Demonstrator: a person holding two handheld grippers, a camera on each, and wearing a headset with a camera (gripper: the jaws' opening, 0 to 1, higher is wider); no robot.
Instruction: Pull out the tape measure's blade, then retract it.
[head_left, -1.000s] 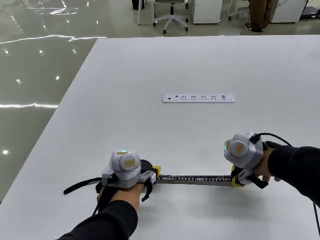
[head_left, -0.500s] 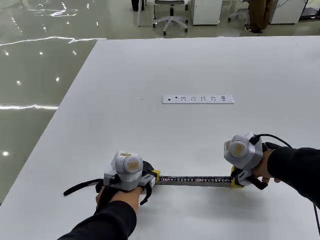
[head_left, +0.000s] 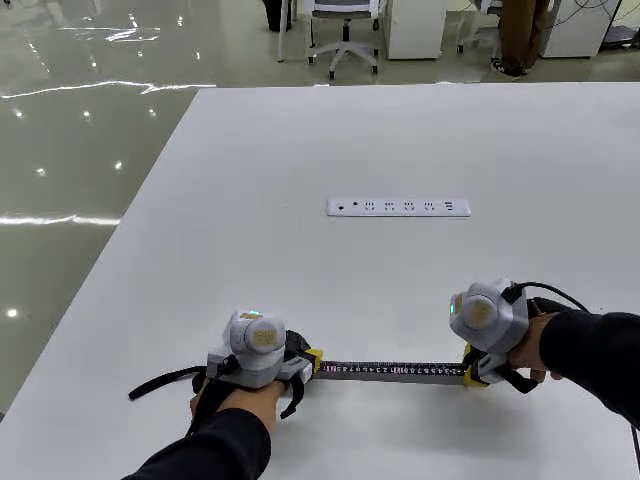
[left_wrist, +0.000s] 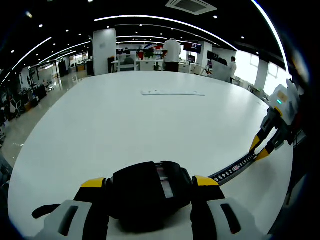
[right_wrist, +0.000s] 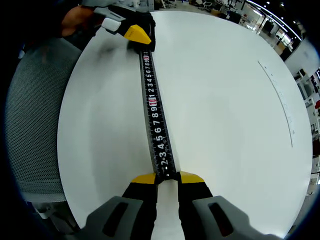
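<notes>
My left gripper (head_left: 300, 362) is clamped round the case (left_wrist: 150, 196), which sits on the table (head_left: 400, 140) near its front edge. My right gripper (right_wrist: 166, 178) is pinched shut on the end of the blade (right_wrist: 152, 107). The very tip is hidden between the jaws, so the hold is probably sound, no more. The blade lies flat and straight between the two. I judge the pull is in hand: draw along the blade's line, low, no twist, case pressed down; later feed it back slowly.
</notes>
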